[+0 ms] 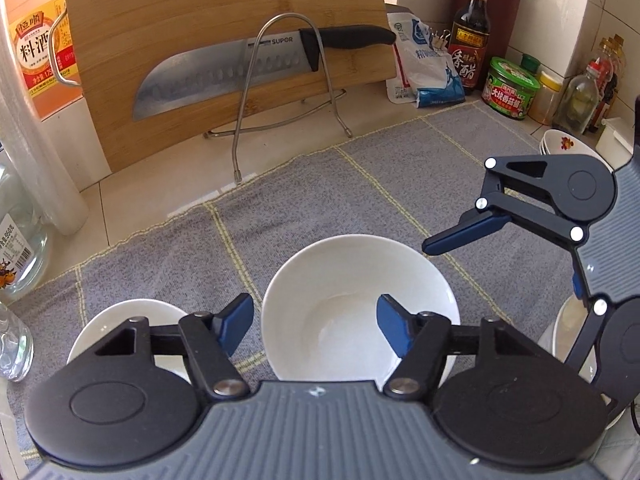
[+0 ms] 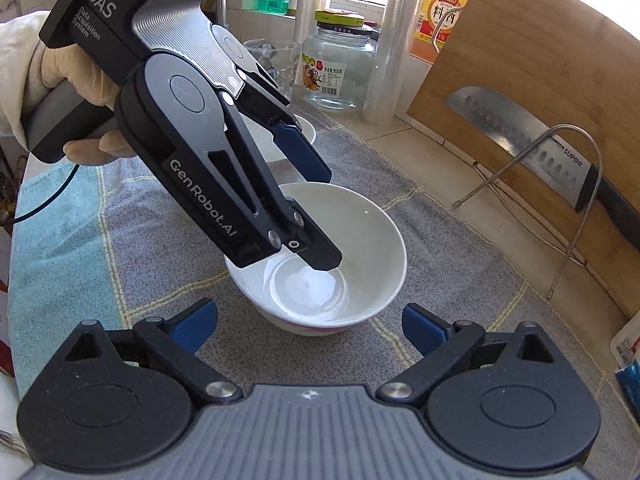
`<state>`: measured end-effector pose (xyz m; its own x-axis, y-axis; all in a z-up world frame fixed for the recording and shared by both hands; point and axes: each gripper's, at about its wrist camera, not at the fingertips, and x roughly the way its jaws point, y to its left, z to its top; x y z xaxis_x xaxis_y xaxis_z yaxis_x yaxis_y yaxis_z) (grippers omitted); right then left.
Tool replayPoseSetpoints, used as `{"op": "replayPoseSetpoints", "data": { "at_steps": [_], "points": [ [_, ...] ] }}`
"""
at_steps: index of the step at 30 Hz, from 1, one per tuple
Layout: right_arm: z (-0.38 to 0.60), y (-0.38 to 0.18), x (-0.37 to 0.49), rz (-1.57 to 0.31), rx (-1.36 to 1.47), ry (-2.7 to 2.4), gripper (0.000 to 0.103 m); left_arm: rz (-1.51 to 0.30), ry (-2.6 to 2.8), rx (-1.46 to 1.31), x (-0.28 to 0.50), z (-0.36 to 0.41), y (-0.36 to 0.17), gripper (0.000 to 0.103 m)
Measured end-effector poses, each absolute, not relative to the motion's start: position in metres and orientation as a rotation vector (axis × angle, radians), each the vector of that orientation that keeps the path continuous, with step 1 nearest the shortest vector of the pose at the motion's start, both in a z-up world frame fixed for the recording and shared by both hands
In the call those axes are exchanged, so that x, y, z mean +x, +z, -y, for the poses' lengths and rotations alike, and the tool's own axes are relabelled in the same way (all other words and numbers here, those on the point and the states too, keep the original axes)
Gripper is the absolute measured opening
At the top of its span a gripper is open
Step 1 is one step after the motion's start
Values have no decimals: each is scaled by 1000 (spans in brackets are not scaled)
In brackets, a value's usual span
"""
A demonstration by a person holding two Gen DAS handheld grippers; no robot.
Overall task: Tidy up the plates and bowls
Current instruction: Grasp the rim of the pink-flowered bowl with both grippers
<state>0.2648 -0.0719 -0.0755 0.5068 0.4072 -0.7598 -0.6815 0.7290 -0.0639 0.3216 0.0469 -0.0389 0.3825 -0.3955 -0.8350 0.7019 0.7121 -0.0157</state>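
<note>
The step in hand looks like the pick-up of the white bowl (image 1: 340,272), which is sitting upright on the grey checked mat (image 1: 360,184) in the middle of the counter. The left gripper (image 1: 316,320) is pointing steeply down at it, held by a gloved hand (image 2: 68,76), and is straddling the bowl's wall: one finger is reaching down inside towards the bottom, the other is hanging outside the rim. The jaws are standing apart with a clear gap on the inner side, so the pads are not yet pinching the wall and the bowl is not being gripped.

The right gripper (image 2: 308,314) is hovering just beside the same bowl on its near side, jaws spread wide and holding nothing.

A second white bowl (image 1: 128,316) is sitting on the mat close by, on the far side of the left gripper from the right one. A small stack of patterned bowls (image 1: 560,144) is waiting at the mat's far corner. It is probably the place where loose bowls belong, though that is a guess.

The next move is calling for the left jaws to close until both pads are pressing the wall. Glazed porcelain is slippery, so a firm squeeze low on the wall and a level lift are looking wise, keeping clear of the knife (image 1: 224,76) leaning on the bamboo cutting board (image 1: 200,8)
</note>
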Motion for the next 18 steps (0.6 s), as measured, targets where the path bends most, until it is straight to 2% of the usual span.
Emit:
{"op": "replayPoseSetpoints", "data": {
  "at_steps": [5,18],
  "points": [
    [73,-78,272,-821,-345,691,87,-979,-732,358,328,-48,-43,62],
    [77,-76,279,-836,-286,698,85,-1004,-744,367,331,-45,-45,57]
  ]
}}
